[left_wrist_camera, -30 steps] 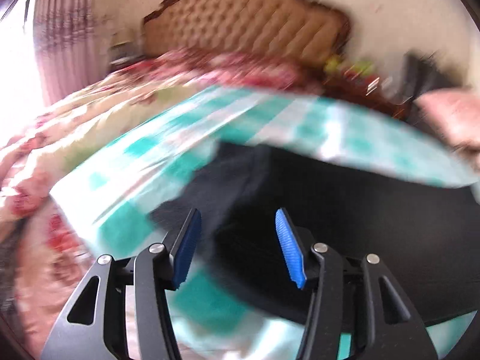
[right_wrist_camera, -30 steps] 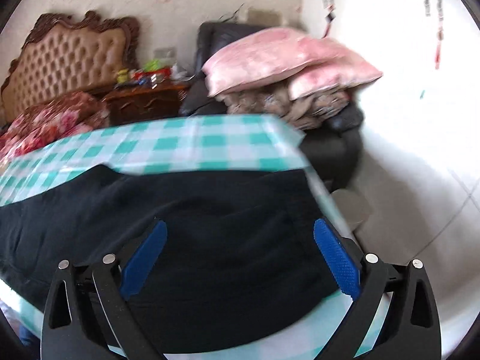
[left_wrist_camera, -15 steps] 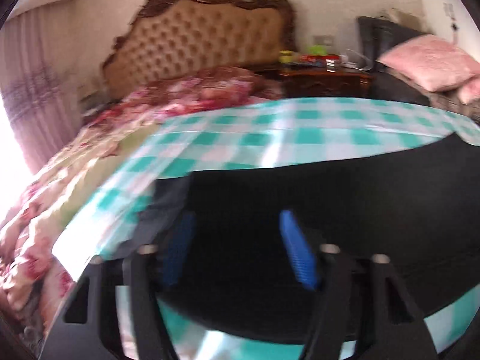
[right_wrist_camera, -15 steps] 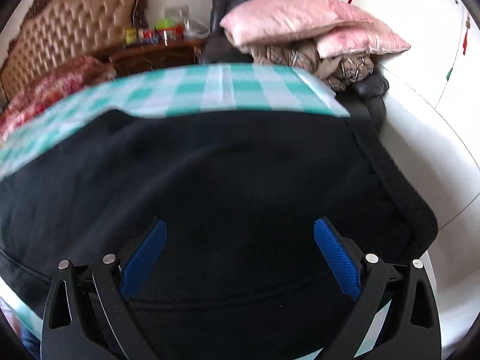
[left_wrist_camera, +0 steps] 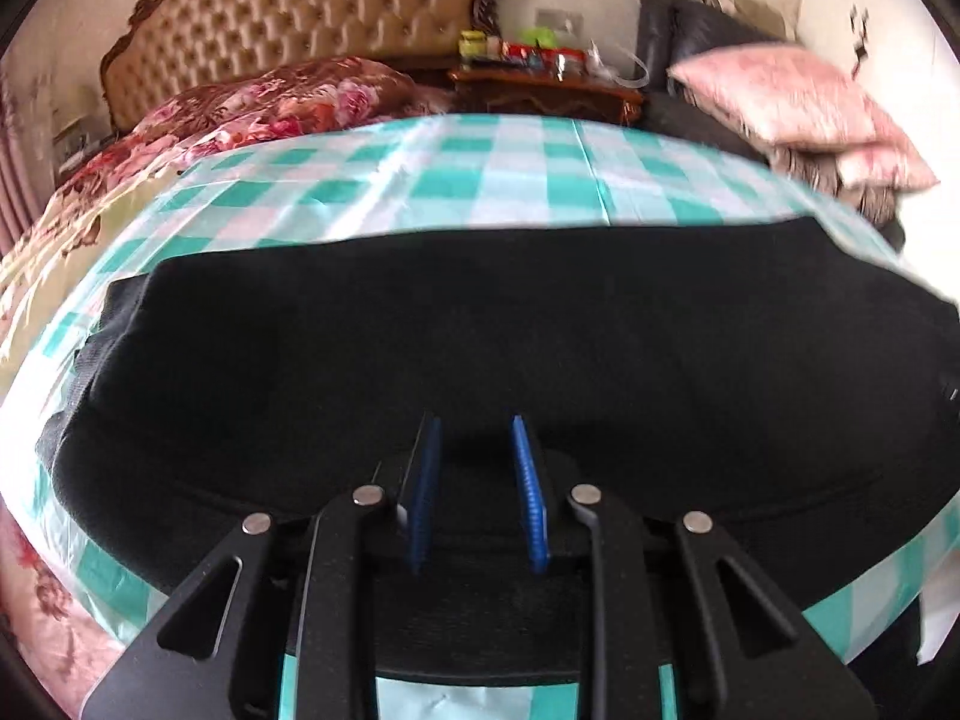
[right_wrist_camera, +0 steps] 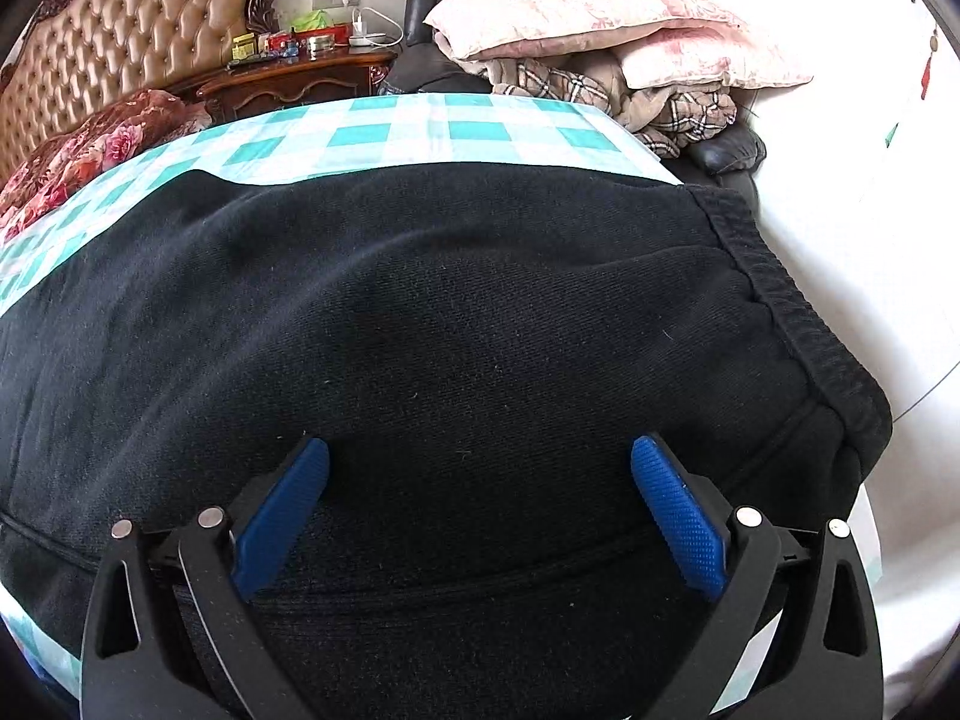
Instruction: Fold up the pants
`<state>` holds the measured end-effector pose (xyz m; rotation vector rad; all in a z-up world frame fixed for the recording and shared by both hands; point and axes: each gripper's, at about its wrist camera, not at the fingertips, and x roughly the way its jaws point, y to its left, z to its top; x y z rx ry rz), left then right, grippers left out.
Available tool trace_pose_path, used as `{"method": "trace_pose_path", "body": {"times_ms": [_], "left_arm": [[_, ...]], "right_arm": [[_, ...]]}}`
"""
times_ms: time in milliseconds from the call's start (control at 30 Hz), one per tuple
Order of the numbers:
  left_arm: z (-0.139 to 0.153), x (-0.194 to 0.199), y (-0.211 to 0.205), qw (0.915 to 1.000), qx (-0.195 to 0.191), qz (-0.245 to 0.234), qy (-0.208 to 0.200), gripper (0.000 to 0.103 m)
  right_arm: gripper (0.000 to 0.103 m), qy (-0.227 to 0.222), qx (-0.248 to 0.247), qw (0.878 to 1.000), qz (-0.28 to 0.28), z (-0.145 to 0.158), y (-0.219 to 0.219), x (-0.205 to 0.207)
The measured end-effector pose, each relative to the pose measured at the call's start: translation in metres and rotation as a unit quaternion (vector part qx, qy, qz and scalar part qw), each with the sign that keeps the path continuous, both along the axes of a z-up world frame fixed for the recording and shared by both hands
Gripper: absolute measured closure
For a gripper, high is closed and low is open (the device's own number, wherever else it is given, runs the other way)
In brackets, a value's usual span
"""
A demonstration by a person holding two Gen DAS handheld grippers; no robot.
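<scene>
grip stage: black knit pants [right_wrist_camera: 456, 324] lie flat across the teal-and-white checked cloth [left_wrist_camera: 480, 174].
left gripper [left_wrist_camera: 477, 495]: jaws closing, fabric beneath and between the pads, not yet pinched; gather one fold fully before lifting. right gripper [right_wrist_camera: 480, 516]: jaws wide open over the pants near the ribbed waistband [right_wrist_camera: 804, 330]; seat both pads low, then close.

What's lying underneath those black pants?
The black pants lie on a teal-and-white checked cloth, visible around their edges in both views. Whatever sits beneath that cloth, or under the pants' middle, is covered and cannot be seen.
</scene>
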<state>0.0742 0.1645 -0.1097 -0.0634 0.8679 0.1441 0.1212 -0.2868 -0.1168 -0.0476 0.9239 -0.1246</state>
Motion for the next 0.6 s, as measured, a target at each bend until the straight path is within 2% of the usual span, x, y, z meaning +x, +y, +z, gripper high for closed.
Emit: {"method": "trace_pose_path", "body": {"times_ms": [133, 233, 300, 367, 467, 600], "left_arm": [[-0.005, 0.002, -0.003, 1.0000, 0.005, -0.002, 0.002, 0.076], [-0.007, 0.000, 0.008, 0.9999, -0.003, 0.012, 0.000, 0.056], [-0.008, -0.001, 0.015, 0.9998, -0.011, 0.015, -0.002, 0.054], [-0.007, -0.001, 0.019, 0.9999, -0.002, 0.016, -0.001, 0.049], [-0.008, -0.001, 0.038, 0.9990, 0.002, 0.045, 0.001, 0.045], [-0.005, -0.006, 0.073, 0.9953, 0.002, 0.096, 0.008, 0.044]], "right_arm": [[0.006, -0.001, 0.000, 1.000, 0.001, 0.000, 0.000, 0.000], [0.006, -0.002, 0.000, 1.000, 0.001, 0.000, 0.000, 0.000], [0.006, -0.003, -0.001, 1.000, 0.001, 0.000, 0.000, -0.001], [0.006, -0.003, -0.001, 1.000, 0.001, 0.000, 0.000, 0.000], [0.005, -0.004, -0.001, 1.000, 0.001, 0.000, 0.000, 0.000], [0.005, -0.002, 0.002, 1.000, 0.004, 0.000, -0.002, 0.001]]}}
